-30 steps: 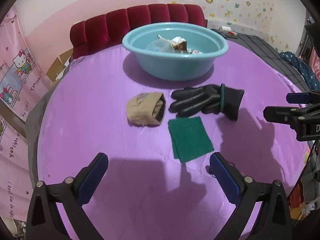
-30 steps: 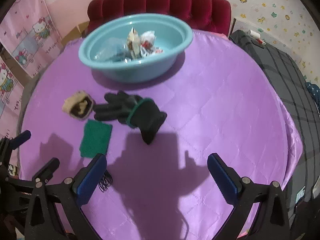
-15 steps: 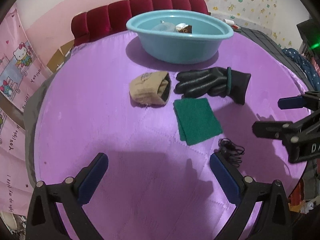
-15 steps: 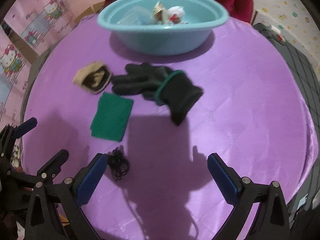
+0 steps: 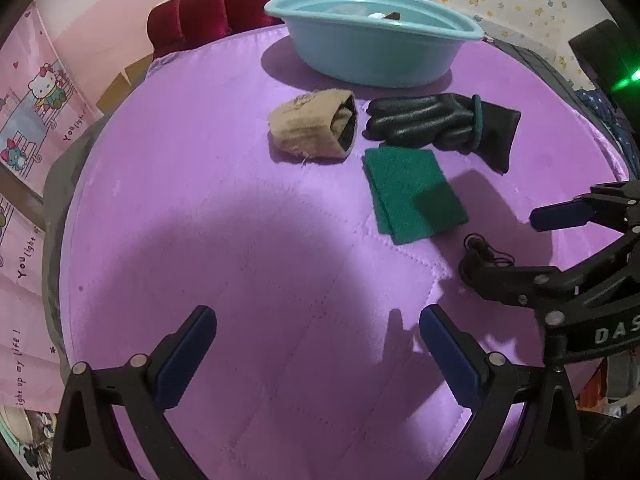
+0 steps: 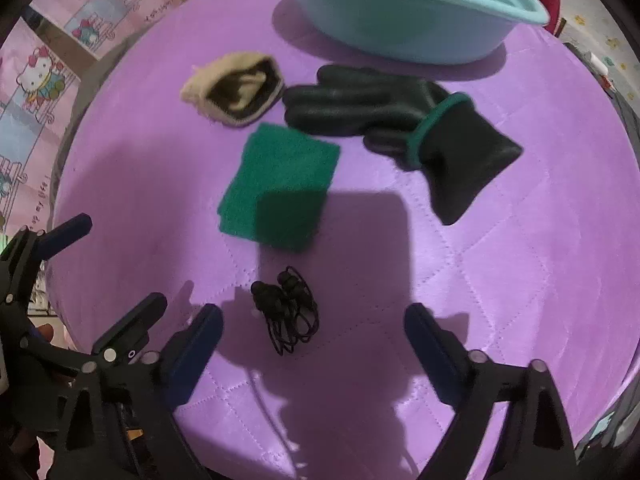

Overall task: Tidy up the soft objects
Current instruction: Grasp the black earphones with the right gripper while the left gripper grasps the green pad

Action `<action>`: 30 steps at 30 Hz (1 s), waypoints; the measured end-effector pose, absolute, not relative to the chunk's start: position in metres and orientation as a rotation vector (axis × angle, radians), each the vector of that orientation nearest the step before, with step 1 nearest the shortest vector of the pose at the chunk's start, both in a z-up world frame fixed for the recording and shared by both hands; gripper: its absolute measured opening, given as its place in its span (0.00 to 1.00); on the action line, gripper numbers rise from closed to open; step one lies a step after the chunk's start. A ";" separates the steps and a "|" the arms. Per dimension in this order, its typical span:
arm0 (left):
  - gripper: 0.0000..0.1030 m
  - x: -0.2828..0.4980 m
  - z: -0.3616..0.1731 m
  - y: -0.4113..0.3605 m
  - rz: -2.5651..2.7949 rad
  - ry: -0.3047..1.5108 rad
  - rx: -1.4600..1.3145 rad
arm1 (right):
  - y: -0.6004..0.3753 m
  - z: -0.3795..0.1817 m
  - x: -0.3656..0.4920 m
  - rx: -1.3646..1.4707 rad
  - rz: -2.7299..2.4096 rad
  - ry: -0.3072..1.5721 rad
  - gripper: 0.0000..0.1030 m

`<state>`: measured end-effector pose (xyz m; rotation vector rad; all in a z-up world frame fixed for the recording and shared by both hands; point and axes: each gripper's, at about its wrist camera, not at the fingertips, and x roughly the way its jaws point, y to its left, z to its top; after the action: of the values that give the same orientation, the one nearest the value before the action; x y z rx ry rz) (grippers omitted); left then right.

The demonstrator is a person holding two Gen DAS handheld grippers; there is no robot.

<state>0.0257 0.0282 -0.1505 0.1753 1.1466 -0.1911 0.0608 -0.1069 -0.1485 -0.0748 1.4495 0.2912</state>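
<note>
On the purple table (image 5: 200,208) lie a tan rolled cloth (image 5: 314,130), a black glove with a green cuff band (image 5: 436,122), a green scouring pad (image 5: 412,196) and a small black tangle of hair ties (image 6: 286,312). The teal basin (image 5: 372,46) stands at the back with items inside. My left gripper (image 5: 318,354) is open and empty above the table's near part. My right gripper (image 6: 314,346) is open and empty, with the hair ties just ahead between its fingers. The right gripper also shows in the left wrist view (image 5: 516,246).
A red tufted headboard (image 5: 248,4) stands behind the table. Pink cartoon posters (image 5: 36,92) hang on the left. The left gripper's fingers (image 6: 64,236) show at the left edge of the right wrist view. Dark bedding (image 5: 540,60) lies to the right.
Both grippers have come down and drawn back toward the table's near side. The right gripper has moved over the hair ties, which now lie between its fingers. Both stay open.
</note>
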 end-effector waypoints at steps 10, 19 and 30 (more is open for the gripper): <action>1.00 0.024 -0.156 0.025 -0.184 1.164 0.159 | -0.098 -0.155 0.054 -0.092 0.350 1.447 0.18; 1.00 0.034 -0.153 0.001 -0.210 1.166 0.137 | -0.127 -0.139 0.065 -0.064 0.337 1.407 0.12; 1.00 0.054 -0.151 -0.026 -0.250 1.132 0.102 | -0.167 -0.128 0.066 -0.016 0.254 1.398 0.12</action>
<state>0.0536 -0.0259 -0.1513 0.1018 1.1317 -0.2497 0.0662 -0.1675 -0.1280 -0.0158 1.3977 0.2538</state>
